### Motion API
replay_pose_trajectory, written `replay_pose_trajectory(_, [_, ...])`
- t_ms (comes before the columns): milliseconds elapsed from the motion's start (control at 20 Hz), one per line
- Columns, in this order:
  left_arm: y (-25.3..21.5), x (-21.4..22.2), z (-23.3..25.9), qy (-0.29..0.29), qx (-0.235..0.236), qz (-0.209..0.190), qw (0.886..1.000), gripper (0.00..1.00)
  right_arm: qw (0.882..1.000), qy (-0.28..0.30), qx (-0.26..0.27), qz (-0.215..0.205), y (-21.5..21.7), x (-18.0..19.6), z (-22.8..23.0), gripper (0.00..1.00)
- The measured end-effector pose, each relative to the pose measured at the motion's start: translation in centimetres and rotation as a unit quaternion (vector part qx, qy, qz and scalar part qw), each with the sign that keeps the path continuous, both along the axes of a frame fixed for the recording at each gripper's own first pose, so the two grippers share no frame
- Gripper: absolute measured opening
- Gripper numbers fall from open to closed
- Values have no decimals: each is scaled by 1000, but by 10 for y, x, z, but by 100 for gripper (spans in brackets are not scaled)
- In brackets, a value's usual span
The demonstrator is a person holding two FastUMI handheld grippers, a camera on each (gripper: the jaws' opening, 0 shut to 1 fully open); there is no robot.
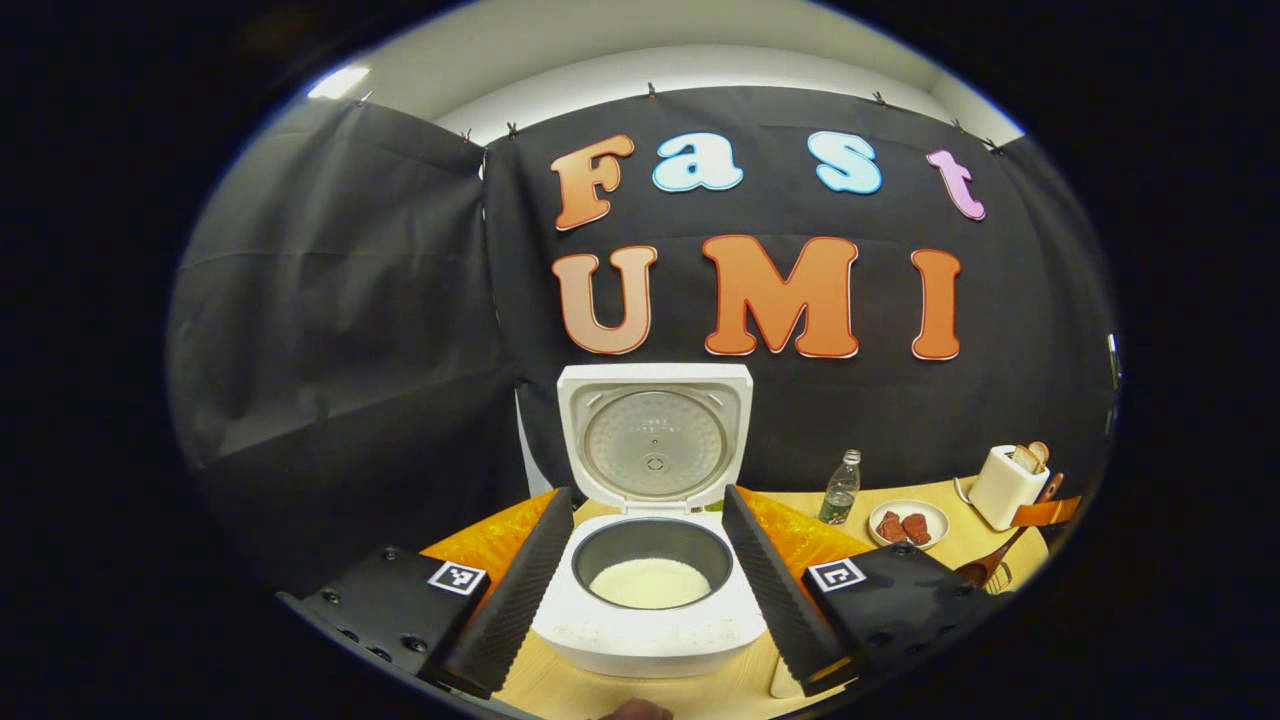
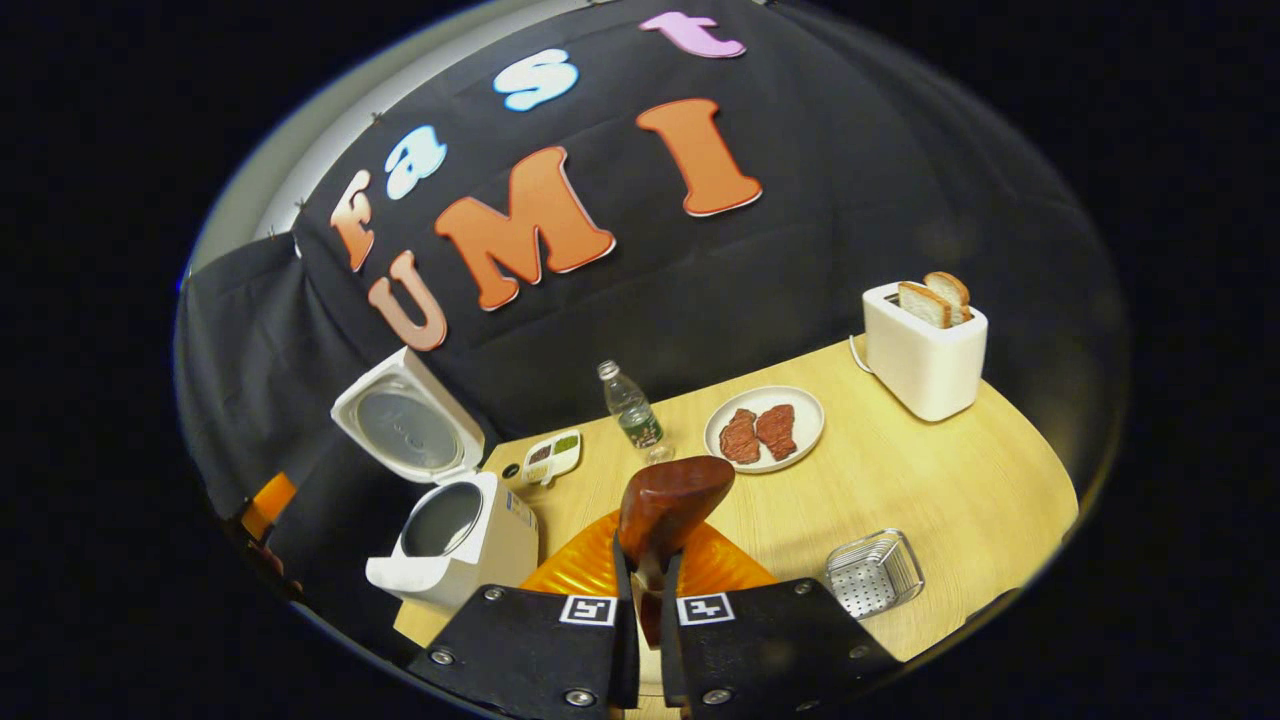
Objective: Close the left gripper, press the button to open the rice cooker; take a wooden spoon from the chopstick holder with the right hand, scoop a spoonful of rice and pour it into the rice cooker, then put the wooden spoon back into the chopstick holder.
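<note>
1. Two claws at work; going left to right. Left gripper [image 1: 650,590] spread wide, holding nothing, fingers framing the cooker [image 1: 650,610] without touching it.
2. Cooker lid [image 1: 655,440] up and standing open, so button step looks done. White rice [image 1: 650,583] lying in the inner pot.
3. Seen from the right gripper view: cooker [image 2: 455,540] at far left with lid raised, small sauce dish [image 2: 552,455] just beside it, then bottle [image 2: 632,412], plate [image 2: 765,428] with two meat pieces, toaster [image 2: 925,350] with bread at far right.
4. Right gripper [image 2: 648,600] clamped on the spoon [image 2: 670,505], handle pinched between both fingers, bowl end up and forward, above an orange bowl [image 2: 590,565].
5. Metal holder [image 2: 875,572] near the table's front edge, right of the gripper, apart from the spoon.
6. Step in hand, by judgement: spoon taken, scoop or pour under way; cannot tell whether rice sits in the spoon.
7. Next likely: carry left over the open pot, tip, then return the spoon to the holder, keeping grip firm.
</note>
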State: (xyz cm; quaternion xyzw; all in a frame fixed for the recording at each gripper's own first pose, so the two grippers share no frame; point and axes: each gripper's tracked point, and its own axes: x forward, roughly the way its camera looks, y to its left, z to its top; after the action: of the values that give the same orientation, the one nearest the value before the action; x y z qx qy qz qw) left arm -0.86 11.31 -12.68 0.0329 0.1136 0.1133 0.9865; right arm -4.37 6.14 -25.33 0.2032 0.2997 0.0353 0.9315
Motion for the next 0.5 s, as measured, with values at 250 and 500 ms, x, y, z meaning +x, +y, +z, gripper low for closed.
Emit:
replay_pose_trajectory(250, [24, -11, -15, 18, -7, 13, 1000, 100, 992, 17, -114, 50, 36, -6, -45, 8])
replay_pose_trajectory(500, [44, -23, -21, 32, 4, 18, 999, 100, 972, -16, -225, 72, 58, -1, -64, 8])
